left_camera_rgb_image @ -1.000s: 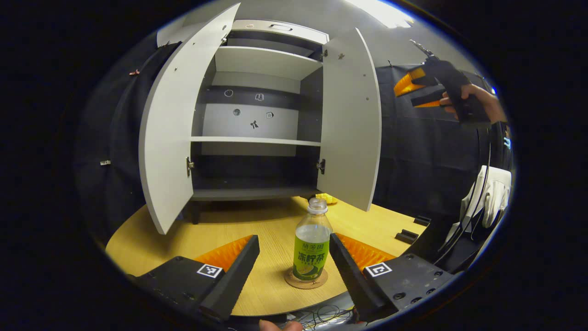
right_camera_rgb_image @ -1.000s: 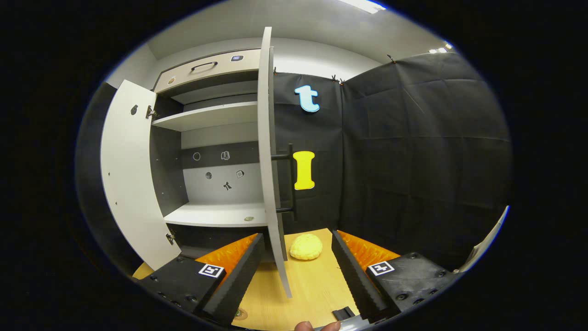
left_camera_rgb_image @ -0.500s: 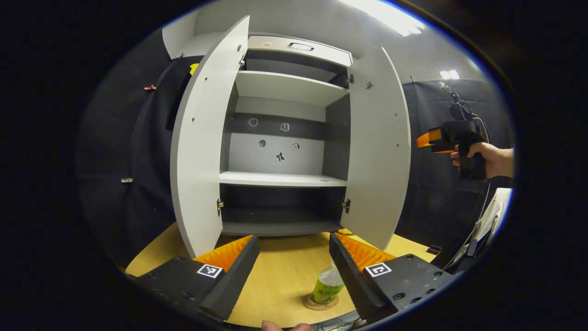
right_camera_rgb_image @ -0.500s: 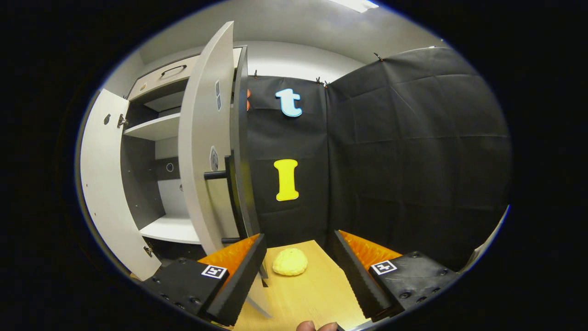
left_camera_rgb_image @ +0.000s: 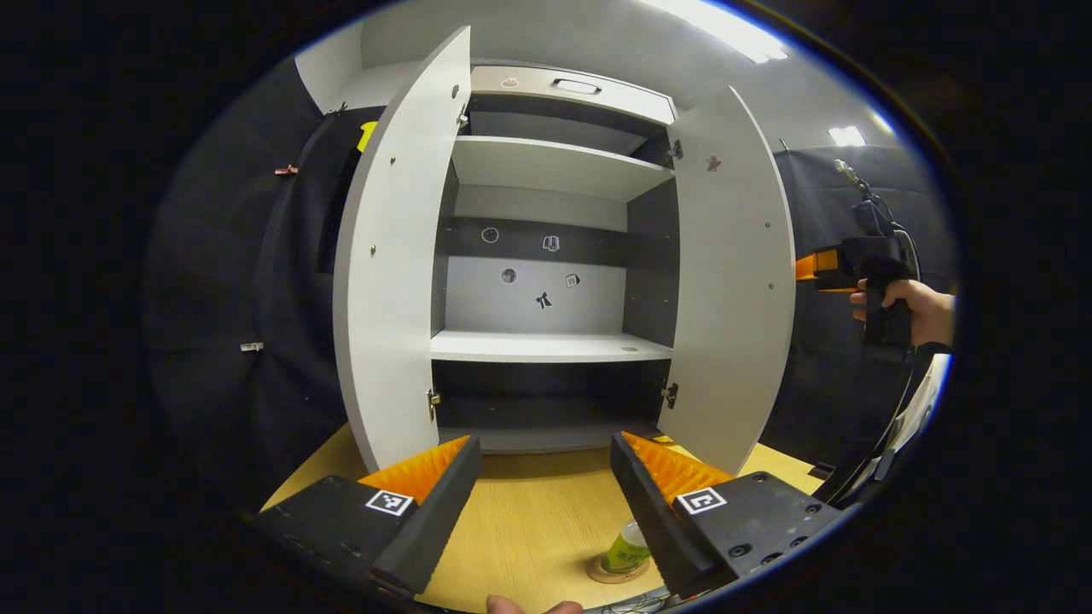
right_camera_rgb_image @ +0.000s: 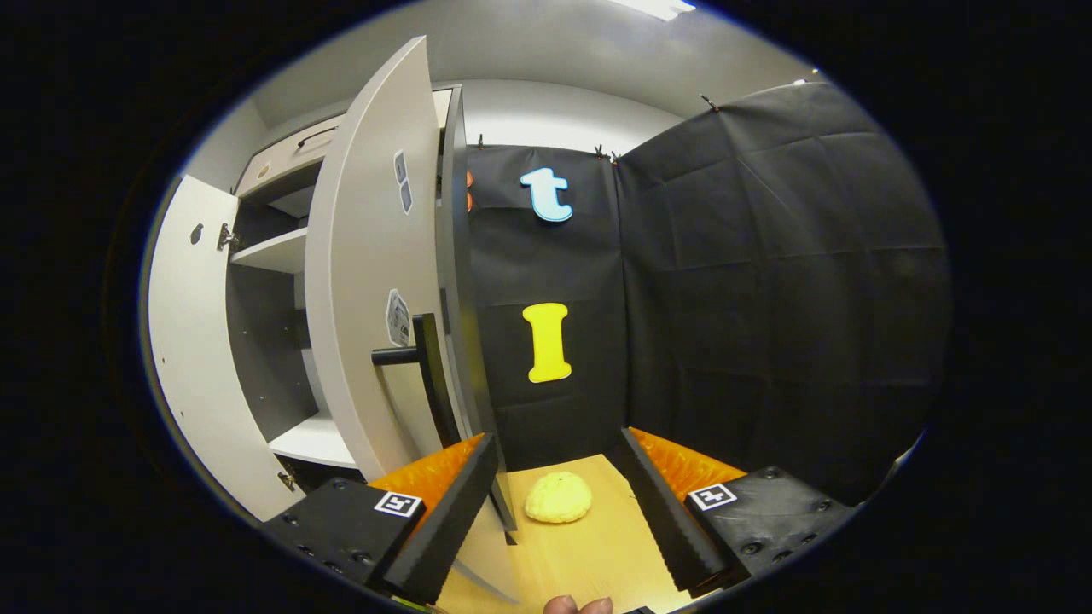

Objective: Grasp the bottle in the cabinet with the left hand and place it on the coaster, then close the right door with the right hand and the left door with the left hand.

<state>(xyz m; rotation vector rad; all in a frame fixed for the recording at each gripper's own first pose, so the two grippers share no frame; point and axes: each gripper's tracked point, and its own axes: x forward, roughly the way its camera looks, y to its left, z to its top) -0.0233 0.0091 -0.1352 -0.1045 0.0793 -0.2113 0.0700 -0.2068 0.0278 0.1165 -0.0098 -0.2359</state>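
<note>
Both cameras have shifted since the earlier pictures: the left hand-held gripper has drawn back and tipped up from the bottle, and the right hand-held gripper has come round to the outer face of the right door, which earlier showed edge-on.

Light wood forms the worktop, and black cloth walls enclose the booth under a grey ceiling with bright lamps. In the left gripper view the left door stands wide open, beside it the cabinet with its white shelves, a drawer with a handle on top, small stickers on the back panel, and then the right door, also open. No bottle stands on the shelves. The bottle sits on the round coaster near the front edge of the worktop, partly hidden behind the left hand-held gripper's right finger; the jaws are wide apart and hold nothing. Far right, a hand holds the other hand-held gripper just behind the right door.

The right gripper view adds the door's black bar handle, just above its left finger, and a yellow lump on the worktop between the wide-spread, empty jaws.
</note>
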